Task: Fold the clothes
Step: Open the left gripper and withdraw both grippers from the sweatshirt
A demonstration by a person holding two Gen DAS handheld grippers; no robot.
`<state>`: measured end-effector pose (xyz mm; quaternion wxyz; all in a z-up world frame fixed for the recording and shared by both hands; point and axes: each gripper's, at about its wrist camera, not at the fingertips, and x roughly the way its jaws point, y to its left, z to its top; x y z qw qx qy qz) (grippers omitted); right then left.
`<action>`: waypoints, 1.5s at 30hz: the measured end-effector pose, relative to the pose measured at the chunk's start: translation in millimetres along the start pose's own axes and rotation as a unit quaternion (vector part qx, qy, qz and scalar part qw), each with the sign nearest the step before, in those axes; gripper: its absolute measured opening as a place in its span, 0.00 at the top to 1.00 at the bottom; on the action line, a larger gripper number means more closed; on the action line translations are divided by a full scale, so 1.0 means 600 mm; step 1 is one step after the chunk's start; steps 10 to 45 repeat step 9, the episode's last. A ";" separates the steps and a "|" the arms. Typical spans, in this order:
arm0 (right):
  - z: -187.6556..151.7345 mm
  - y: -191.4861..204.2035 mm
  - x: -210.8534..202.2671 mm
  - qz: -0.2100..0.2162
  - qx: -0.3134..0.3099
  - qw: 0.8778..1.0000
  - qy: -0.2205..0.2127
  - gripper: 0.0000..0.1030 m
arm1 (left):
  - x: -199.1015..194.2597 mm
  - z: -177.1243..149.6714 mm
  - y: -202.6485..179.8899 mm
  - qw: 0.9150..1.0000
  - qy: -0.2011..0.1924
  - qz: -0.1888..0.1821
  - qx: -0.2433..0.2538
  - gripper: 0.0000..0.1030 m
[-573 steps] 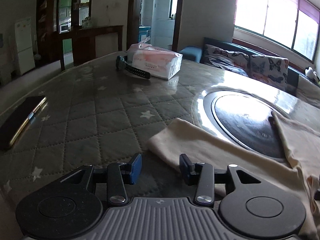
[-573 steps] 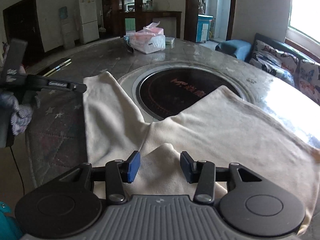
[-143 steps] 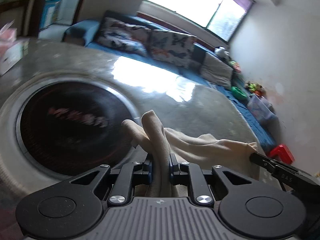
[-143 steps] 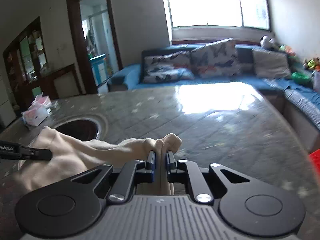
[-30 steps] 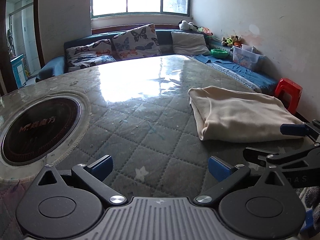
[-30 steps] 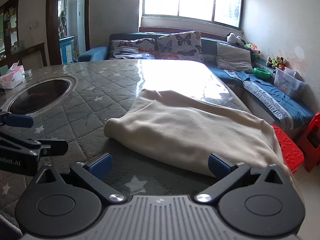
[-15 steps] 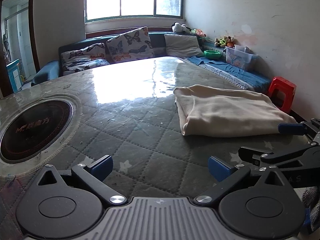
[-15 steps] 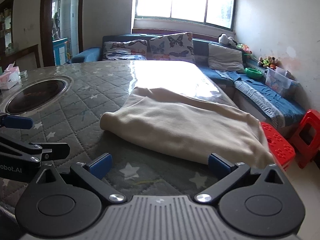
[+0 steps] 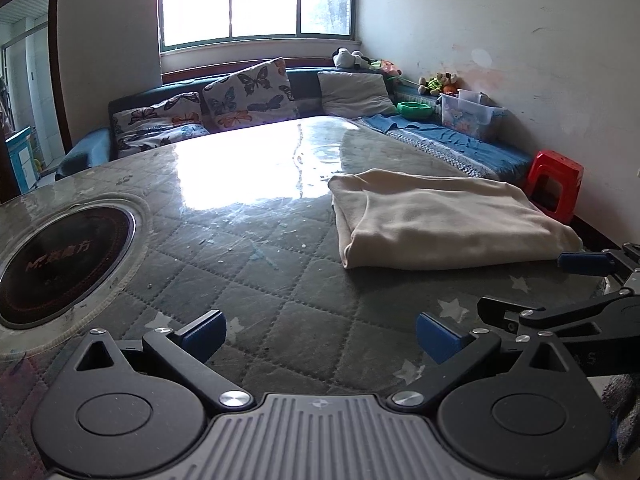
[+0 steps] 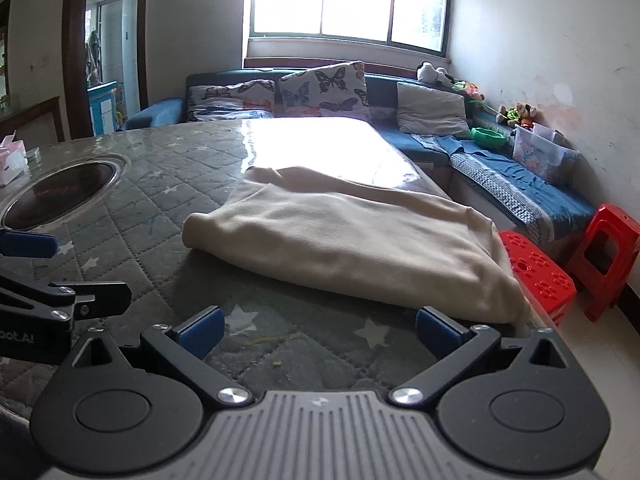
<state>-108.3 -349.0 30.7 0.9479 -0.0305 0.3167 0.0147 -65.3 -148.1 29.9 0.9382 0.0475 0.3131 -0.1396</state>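
A cream garment (image 9: 444, 220) lies folded into a thick rectangle on the quilted table (image 9: 256, 264), close to its right edge. The right wrist view has the same folded garment (image 10: 348, 240) straight ahead, its near edge just beyond the fingertips. My left gripper (image 9: 322, 334) is wide open over bare table, well short of the garment and to its left. My right gripper (image 10: 318, 330) is also wide open with nothing between its fingers. Each gripper appears at the side of the other's view, the right one as a blue-tipped finger (image 9: 584, 263).
A round black hob (image 9: 60, 256) is set into the table at the left. A tissue pack (image 10: 12, 162) sits at the far left. Red plastic stools (image 10: 604, 256) stand on the floor off the table's right edge. A sofa with cushions (image 9: 248, 96) runs along the window wall.
Both grippers have drawn back from the folded garment and stay wide open. The garment lies still and now sits a little farther ahead in both views.
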 end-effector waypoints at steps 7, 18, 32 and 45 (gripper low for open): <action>0.000 0.000 0.004 -0.001 0.001 1.000 0.003 0.00 | 0.002 0.004 -0.003 1.000 -0.006 0.000 0.003 0.00; 0.002 0.002 0.007 0.000 -0.001 1.000 0.005 0.00 | 0.002 0.005 -0.001 1.000 -0.006 0.000 0.001 0.00; 0.002 0.002 0.007 0.000 -0.001 1.000 0.005 0.00 | 0.002 0.005 -0.001 1.000 -0.006 0.000 0.001 0.00; 0.002 0.002 0.007 0.000 -0.001 1.000 0.005 0.00 | 0.002 0.005 -0.001 1.000 -0.006 0.000 0.001 0.00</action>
